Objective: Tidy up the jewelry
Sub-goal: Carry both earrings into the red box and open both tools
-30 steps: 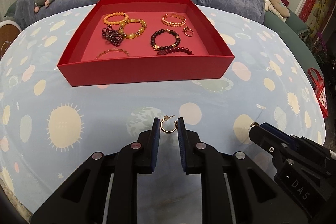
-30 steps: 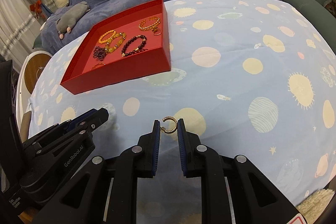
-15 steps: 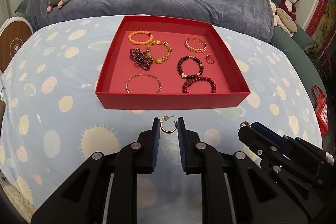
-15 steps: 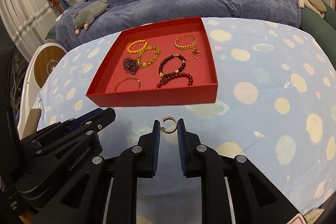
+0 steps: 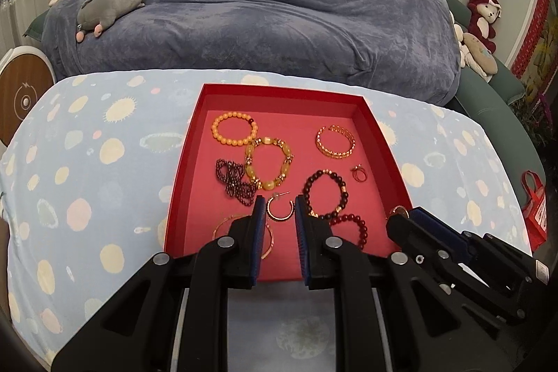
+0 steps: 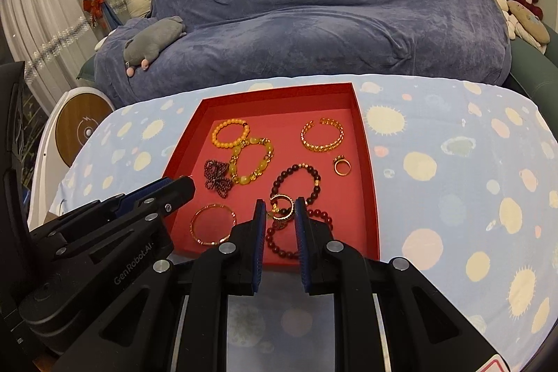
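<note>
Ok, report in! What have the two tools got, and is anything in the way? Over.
Left tool shut on a gold hoop. Right tool shut on a gold ring. Both over the red tray. Bracelets below them crowd the tray floor.

Red tray (image 5: 181, 169): shallow, open, square, lying flat on the spotted blue cloth.
Orange bead bracelet (image 5: 234, 130): far left of the tray, touching the yellow stone bracelet (image 5: 268, 168).
Dark beaded piece (image 5: 234, 180): bunched, left of the yellow one.
Gold cuff (image 5: 335, 142): far right, open-ended.
Small ring (image 5: 359, 172): near the right wall.
Dark bead bracelets (image 5: 326, 194): two, near right.
Thin gold bangle (image 6: 212, 224): near left.
Hoop earring (image 5: 280, 210): held above the tray floor.
Second gold earring (image 6: 281, 207): likewise held above the tray.
</note>
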`<act>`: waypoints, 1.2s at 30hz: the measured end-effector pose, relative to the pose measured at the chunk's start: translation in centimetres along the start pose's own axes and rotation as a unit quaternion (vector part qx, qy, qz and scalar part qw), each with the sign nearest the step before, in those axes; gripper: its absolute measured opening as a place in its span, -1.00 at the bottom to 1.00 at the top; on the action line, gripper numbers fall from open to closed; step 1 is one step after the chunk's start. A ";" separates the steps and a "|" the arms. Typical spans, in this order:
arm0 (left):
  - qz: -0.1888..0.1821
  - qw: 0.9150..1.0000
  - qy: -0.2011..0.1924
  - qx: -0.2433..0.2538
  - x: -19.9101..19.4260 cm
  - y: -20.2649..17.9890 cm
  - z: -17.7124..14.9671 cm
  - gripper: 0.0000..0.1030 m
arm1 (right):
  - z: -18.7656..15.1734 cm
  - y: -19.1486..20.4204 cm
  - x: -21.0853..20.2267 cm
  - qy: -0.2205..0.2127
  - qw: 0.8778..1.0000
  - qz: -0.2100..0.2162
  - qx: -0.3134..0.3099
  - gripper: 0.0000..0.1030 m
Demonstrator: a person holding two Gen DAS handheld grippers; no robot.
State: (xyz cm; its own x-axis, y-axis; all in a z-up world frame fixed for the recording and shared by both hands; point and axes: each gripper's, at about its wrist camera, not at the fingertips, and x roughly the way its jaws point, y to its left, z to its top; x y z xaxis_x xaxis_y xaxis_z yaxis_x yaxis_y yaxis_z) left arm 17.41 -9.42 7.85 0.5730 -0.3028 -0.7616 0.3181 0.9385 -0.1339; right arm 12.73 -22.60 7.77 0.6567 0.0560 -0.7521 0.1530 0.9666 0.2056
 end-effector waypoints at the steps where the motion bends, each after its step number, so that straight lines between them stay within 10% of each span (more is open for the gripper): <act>1: 0.002 1.000 0.000 0.000 0.5 0.0 0.4 -0.68 | 0.4 -0.1 0.4 -0.001 1.000 -0.001 -0.001 -0.68; 36: 0.036 0.997 0.059 -0.019 10.9 2.6 1.9 -0.66 | 2.2 -1.1 10.7 0.047 0.998 -0.029 -0.012 -0.66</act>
State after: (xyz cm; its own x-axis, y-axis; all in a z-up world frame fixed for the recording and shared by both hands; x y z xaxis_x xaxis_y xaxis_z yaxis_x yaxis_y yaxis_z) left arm 25.93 -10.61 0.42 0.4992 -0.2148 -0.8394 0.2491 0.9635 -0.0984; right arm 21.22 -23.64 0.93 0.5750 0.0223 -0.8178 0.1697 0.9746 0.1459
